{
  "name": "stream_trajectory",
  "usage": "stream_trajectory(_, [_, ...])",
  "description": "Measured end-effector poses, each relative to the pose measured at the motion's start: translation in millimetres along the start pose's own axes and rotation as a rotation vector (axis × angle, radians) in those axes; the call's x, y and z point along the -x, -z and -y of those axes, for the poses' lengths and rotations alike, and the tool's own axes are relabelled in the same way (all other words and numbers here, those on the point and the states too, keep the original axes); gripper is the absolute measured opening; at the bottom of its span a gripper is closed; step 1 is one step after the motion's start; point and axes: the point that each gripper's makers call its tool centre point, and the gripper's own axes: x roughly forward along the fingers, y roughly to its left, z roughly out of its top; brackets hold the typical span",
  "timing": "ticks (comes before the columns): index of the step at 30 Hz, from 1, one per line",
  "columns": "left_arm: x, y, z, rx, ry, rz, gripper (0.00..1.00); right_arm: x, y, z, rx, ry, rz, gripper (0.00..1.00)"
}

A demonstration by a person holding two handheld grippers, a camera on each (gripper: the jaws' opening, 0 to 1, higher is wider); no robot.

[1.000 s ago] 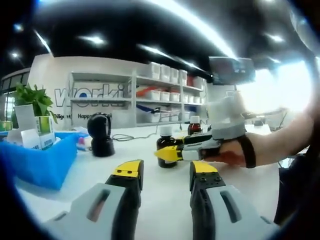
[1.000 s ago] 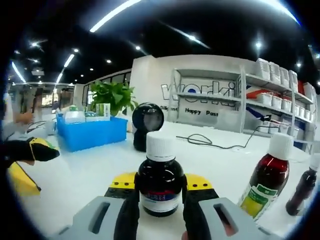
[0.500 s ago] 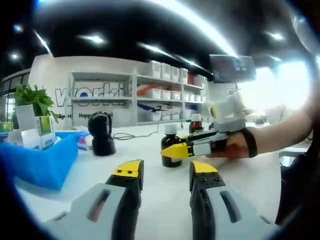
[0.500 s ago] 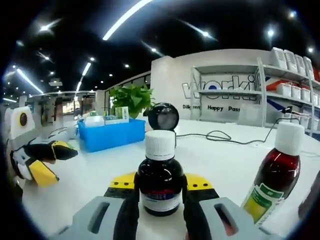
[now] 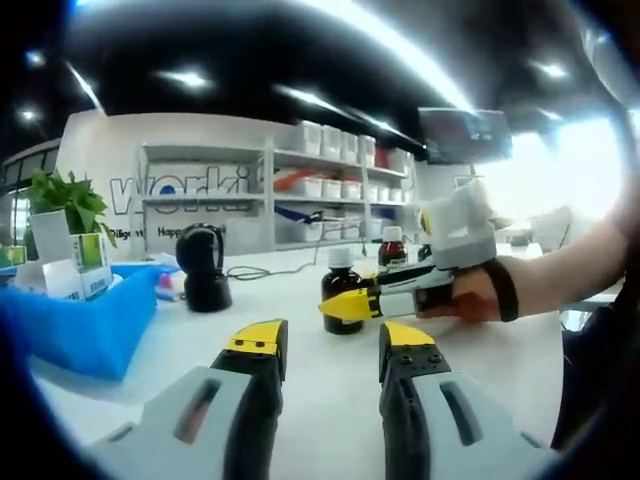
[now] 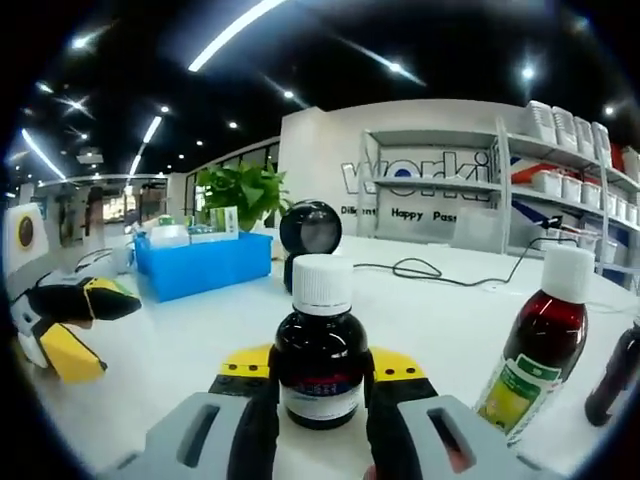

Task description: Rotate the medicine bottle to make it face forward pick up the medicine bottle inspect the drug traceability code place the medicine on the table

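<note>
A dark medicine bottle (image 6: 320, 360) with a white cap and a blue-and-white label stands upright between my right gripper's (image 6: 320, 378) yellow-tipped jaws, which are shut on its body. In the left gripper view the same bottle (image 5: 338, 292) rests on the white table (image 5: 300, 400), and the right gripper (image 5: 372, 300) holds it from the right, with a person's hand behind it. My left gripper (image 5: 332, 345) hovers low over the table in front of the bottle, open, with nothing between its jaws. It also shows at the left edge as the left gripper (image 6: 62, 322).
A red-brown bottle with a green label (image 6: 535, 345) stands to the right, and another dark bottle (image 6: 612, 375) is at the edge. A black round scanner (image 6: 310, 238), a blue bin (image 6: 195, 265), a plant (image 6: 245, 190) and a cable (image 6: 440, 270) lie farther back. Shelves line the wall.
The right gripper, still shut on the bottle, has swung a little sideways and back, so its background shifted. The left gripper has stayed put and open.
</note>
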Motion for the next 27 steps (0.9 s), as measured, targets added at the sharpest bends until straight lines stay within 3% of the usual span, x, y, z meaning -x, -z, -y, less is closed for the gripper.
stream_trajectory(8, [0,-0.3,-0.4,0.000,0.001,0.002,0.27,6,-6.5,-2,0.016,-0.052,0.016,0.28])
stream_trajectory(16, [1,0.7,-2.8,0.004,-0.005,-0.002,0.27,24,-36.3,7,-0.047,-0.129,0.026,0.28])
stream_trajectory(27, [1,-1.1,-5.2,0.014,-0.019,0.008,0.27,50,-75.3,21,0.022,-0.208,0.048,0.28])
